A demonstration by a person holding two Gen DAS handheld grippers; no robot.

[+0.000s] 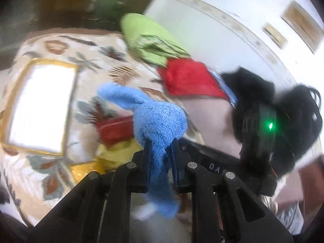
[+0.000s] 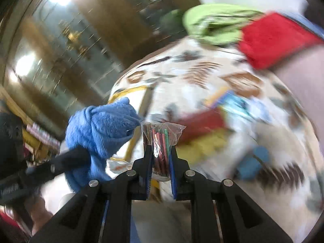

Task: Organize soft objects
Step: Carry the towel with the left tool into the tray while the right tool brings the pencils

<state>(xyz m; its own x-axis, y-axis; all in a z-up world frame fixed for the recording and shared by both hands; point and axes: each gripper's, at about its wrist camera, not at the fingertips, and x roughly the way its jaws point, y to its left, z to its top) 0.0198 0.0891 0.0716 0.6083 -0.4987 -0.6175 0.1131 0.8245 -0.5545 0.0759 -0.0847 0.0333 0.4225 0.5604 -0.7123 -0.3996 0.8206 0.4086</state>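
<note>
Above patterned bedspread (image 1: 97, 46), left gripper (image 1: 160, 139) clamps blue towel (image 1: 158, 119).

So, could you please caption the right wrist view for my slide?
Right gripper shut on a clear bag of coloured sticks, blue plush cloth alongside.

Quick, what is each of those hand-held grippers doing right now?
Left hand-held gripper: closed on the blue fuzzy cloth.
Right hand-held gripper: closed on a clear bag of coloured sticks.

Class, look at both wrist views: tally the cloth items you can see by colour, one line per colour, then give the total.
Blue: 1, the blue fuzzy cloth gripped by the left gripper
Green: 1, the green folded cloth
Red: 2, the red towel and the small red cloth
Yellow: 1, the yellow cloth
Total: 5
</note>
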